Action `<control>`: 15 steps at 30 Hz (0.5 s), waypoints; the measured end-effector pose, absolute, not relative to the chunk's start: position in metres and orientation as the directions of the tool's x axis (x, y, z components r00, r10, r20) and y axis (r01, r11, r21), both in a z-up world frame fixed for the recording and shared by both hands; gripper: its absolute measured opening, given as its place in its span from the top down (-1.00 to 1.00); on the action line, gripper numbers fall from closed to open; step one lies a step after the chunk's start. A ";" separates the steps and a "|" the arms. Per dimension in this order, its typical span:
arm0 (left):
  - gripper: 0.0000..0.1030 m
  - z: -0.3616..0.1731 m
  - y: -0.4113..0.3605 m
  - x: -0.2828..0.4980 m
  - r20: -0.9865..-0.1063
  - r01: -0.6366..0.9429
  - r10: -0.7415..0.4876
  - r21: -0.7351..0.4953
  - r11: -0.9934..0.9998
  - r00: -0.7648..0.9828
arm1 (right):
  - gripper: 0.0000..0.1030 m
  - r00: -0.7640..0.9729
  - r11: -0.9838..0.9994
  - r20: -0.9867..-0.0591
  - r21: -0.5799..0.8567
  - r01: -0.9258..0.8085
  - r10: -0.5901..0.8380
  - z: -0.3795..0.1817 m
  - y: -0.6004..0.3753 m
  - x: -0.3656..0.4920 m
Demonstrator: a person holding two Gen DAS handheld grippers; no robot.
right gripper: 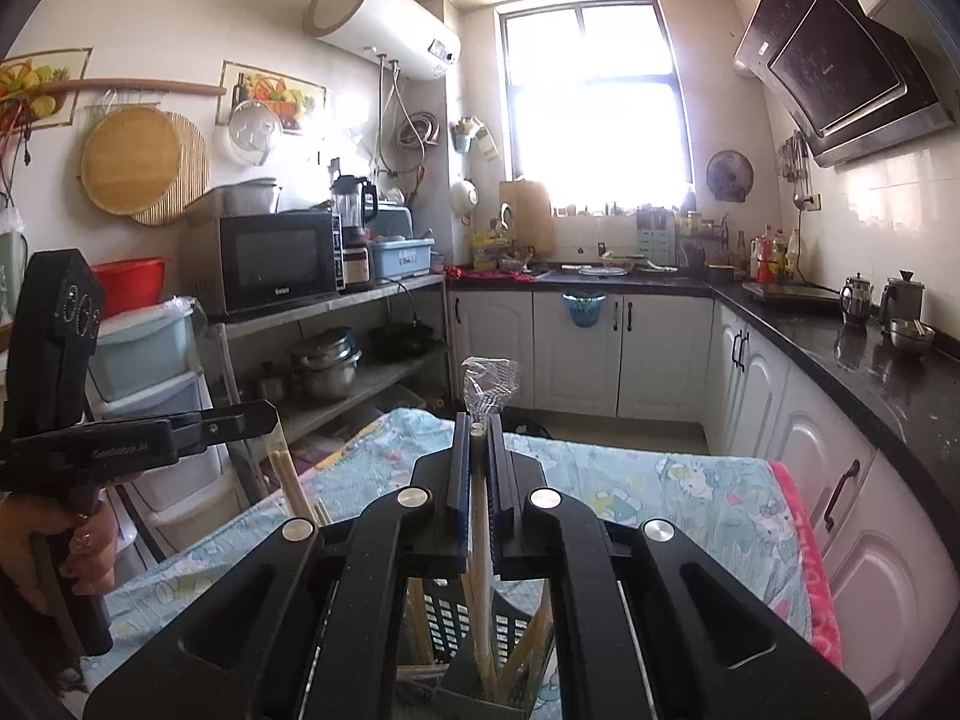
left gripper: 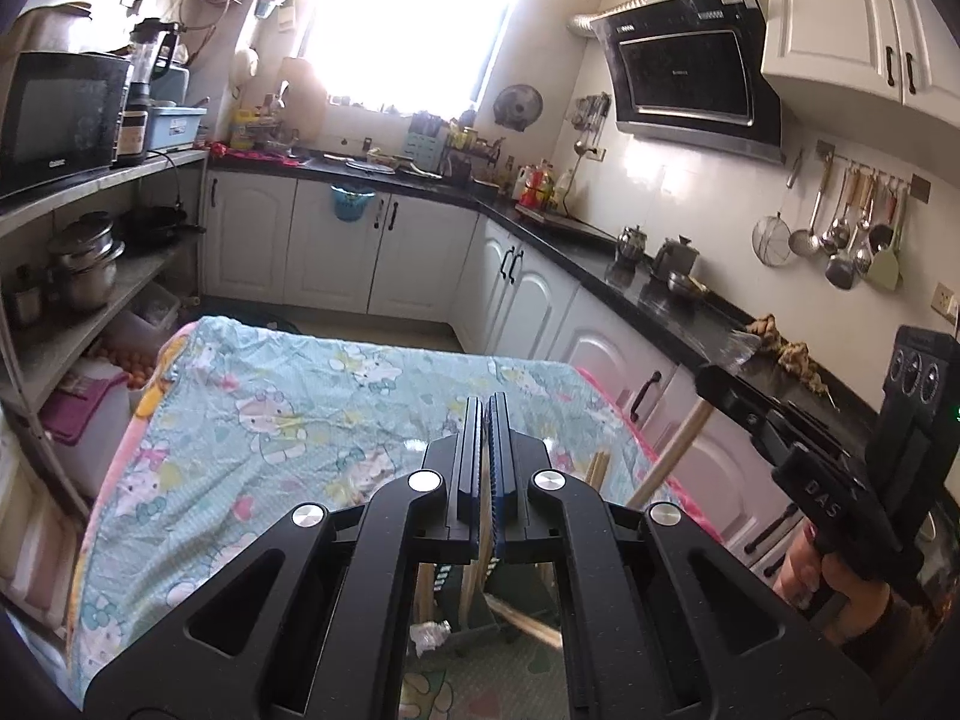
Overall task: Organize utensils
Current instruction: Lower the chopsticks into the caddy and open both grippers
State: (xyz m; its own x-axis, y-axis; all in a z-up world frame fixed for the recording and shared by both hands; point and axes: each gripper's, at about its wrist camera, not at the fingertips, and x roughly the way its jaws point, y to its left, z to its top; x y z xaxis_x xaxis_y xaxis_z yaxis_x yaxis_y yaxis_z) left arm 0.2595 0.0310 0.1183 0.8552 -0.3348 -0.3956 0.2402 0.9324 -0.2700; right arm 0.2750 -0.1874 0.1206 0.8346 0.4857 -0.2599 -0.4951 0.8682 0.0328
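1. Kitchen; a table under a cartoon-print cloth (left gripper: 288,408).
2. Left gripper (left gripper: 485,402) jaws pressed together, empty.
3. Right gripper (right gripper: 478,420) clamps wrapped chopsticks (right gripper: 477,438) above a slotted utensil holder (right gripper: 447,618) on the table.

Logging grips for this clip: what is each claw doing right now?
Left claw: closed on pale wooden chopsticks.
Right claw: closed on a pale chopstick in a clear plastic wrapper, above the slotted utensil holder.
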 end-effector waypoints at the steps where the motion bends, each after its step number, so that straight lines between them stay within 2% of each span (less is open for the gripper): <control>1: 0.98 0.115 0.030 0.259 -0.398 0.240 -0.334 -0.269 0.933 0.854 | 0.90 0.834 0.869 -0.264 0.033 -0.494 0.484 0.118 -0.187 0.276; 6: 0.98 0.103 0.029 0.262 -0.416 0.231 -0.331 -0.272 0.934 0.847 | 0.89 0.828 0.876 -0.304 0.050 -0.480 0.471 0.102 -0.182 0.283; 8: 0.88 0.099 0.031 0.263 -0.423 0.223 -0.328 -0.278 0.934 0.845 | 0.86 0.822 0.877 -0.323 0.057 -0.478 0.469 0.096 -0.181 0.286; 11: 0.58 0.097 0.034 0.262 -0.428 0.218 -0.327 -0.285 0.933 0.842 | 0.43 0.821 0.881 -0.332 0.074 -0.468 0.464 0.091 -0.181 0.287; 13: 0.57 0.097 0.037 0.260 -0.429 0.211 -0.322 -0.286 0.935 0.844 | 0.43 0.820 0.881 -0.335 0.079 -0.467 0.464 0.091 -0.182 0.286; 15: 0.47 0.098 0.040 0.258 -0.427 0.206 -0.320 -0.292 0.934 0.846 | 0.39 0.820 0.881 -0.333 0.083 -0.466 0.465 0.091 -0.183 0.285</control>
